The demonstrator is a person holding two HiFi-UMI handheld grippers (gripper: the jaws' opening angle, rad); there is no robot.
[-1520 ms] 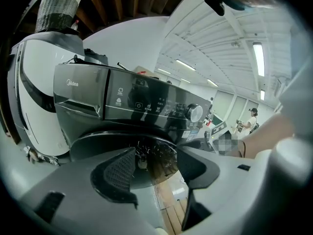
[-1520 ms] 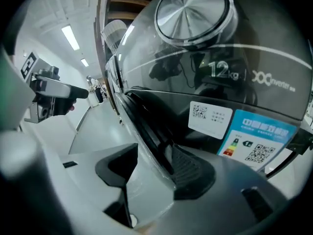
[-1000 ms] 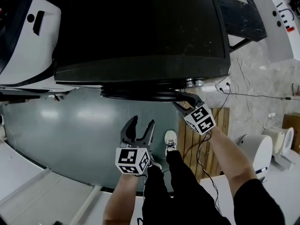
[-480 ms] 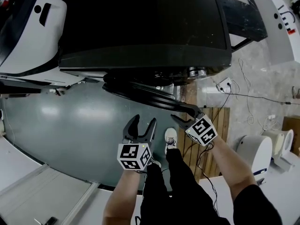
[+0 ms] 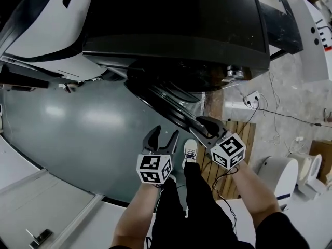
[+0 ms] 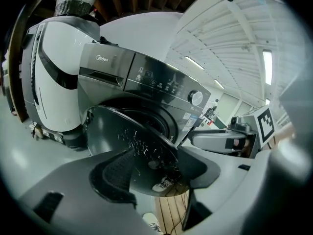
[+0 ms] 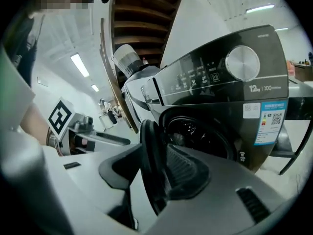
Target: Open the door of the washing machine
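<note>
Got the door [image 5: 171,105] swung well out from the washing machine [image 5: 176,30] at mid-frame, versus barely cracked a second ago. Pinching its rim in the right gripper [image 5: 203,126], just tightened onto it. Keeping the left gripper [image 5: 165,135] wide, empty. Looks nearly done.

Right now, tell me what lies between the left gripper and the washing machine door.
Nothing. In the head view the open left gripper sits short of the door; only grey floor shows in the gap.

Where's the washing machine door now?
Head view, centre: the door stands half open from the washing machine, its edge between the right gripper's jaws, which have just closed further.
</note>
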